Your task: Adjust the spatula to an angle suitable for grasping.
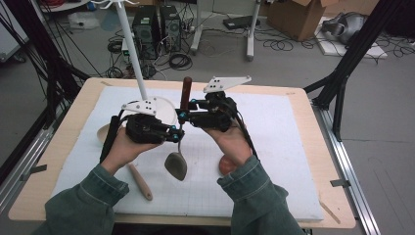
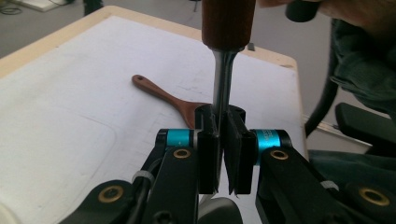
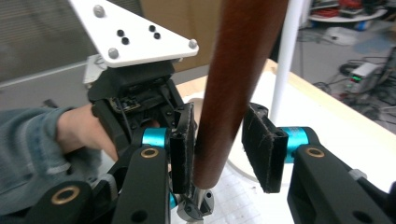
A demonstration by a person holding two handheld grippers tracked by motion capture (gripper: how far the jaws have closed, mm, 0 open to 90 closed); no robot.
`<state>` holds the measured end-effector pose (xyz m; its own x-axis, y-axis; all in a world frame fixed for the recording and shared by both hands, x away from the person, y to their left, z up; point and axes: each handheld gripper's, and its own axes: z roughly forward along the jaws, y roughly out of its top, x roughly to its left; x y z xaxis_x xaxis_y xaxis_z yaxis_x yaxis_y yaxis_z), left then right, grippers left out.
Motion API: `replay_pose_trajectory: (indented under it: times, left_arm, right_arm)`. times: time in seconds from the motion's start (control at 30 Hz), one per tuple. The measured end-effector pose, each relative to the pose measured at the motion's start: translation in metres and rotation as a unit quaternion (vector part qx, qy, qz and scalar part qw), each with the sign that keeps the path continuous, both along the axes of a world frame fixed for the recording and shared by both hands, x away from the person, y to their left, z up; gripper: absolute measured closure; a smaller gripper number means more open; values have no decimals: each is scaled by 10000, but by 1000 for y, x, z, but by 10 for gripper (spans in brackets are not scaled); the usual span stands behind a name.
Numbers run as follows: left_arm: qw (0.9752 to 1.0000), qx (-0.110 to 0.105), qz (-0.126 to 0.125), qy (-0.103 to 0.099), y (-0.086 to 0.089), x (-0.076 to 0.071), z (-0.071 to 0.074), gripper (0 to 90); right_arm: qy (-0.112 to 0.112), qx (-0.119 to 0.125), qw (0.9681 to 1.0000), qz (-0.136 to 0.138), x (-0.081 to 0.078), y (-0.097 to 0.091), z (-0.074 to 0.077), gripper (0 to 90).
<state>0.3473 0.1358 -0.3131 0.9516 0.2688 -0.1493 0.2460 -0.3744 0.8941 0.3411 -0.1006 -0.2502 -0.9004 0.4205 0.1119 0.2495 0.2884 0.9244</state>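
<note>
Above the white mat [image 1: 274, 147], the left tool [image 2: 223, 154] pinches the ladle [image 1: 176, 165] shaft while the right tool [image 3: 224, 149] stands spread around its wooden handle

the ladle [image 1: 176, 165] has a dark reddish-brown wooden handle, a silver metal shank and a grey bowl. both grippers [image 1: 169, 133] [image 1: 188, 116] are black with turquoise bands and brass-coloured rivets. the mat [image 1: 274, 147] is white with a faint grid, on a pale wood table [image 1: 63, 142].
</note>
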Motion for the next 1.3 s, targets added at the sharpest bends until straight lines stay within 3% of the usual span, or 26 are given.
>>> replay_pose_trajectory:
  times: [0.03, 0.1, 0.23, 0.33, 0.4, 0.47, 0.6, 0.8, 1.07, 1.13, 1.2, 1.3]
  left_arm:
    - [10000, -7, 65, -29, 0, 0, 0, 838]
    - [9998, 0, 174, -65, 0, -1, 1, 838]
    - [9997, -17, 241, -71, 0, 0, 1, 838]
    - [9998, 13, 185, -90, 1, 0, 1, 833]
    - [10000, -4, 73, 19, 2, 1, 0, 820]
    - [9998, -131, -53, 152, 4, 2, 0, 791]
    - [9981, -363, -308, 388, 10, 5, 1, 753]
    - [9970, -316, -555, 435, 10, 4, 2, 749]
    - [9970, -187, -667, 338, 8, 1, 6, 811]
    - [9979, -133, -589, 214, 7, -2, 8, 833]
    - [9978, -136, -607, 222, 6, -2, 8, 836]
    - [9982, -93, -557, 202, 6, -3, 9, 837]
  right_arm:
    - [-123, -59, 9997, -182, -3, 3, 1, 648]
    - [-154, -110, 9992, -339, -5, 5, 2, 650]
    - [-217, -177, 9987, -422, -7, 8, 2, 683]
    - [-160, -130, 9995, -227, -4, 9, 2, 714]
    - [63, 13, 10000, 55, 0, 8, 0, 734]
    - [113, 78, 9991, 412, 4, 6, 0, 737]
    - [77, 26, 9974, 712, 5, 5, -1, 738]
    - [30, 87, 9934, 1141, 7, 6, -1, 738]
    - [70, 78, 9896, 1435, 7, 7, -2, 737]
    - [127, 179, 9905, 1354, 9, 5, -3, 720]
    - [138, 207, 9910, 1312, 9, 4, -4, 705]
    - [137, 278, 9934, 1105, 10, -1, -4, 597]
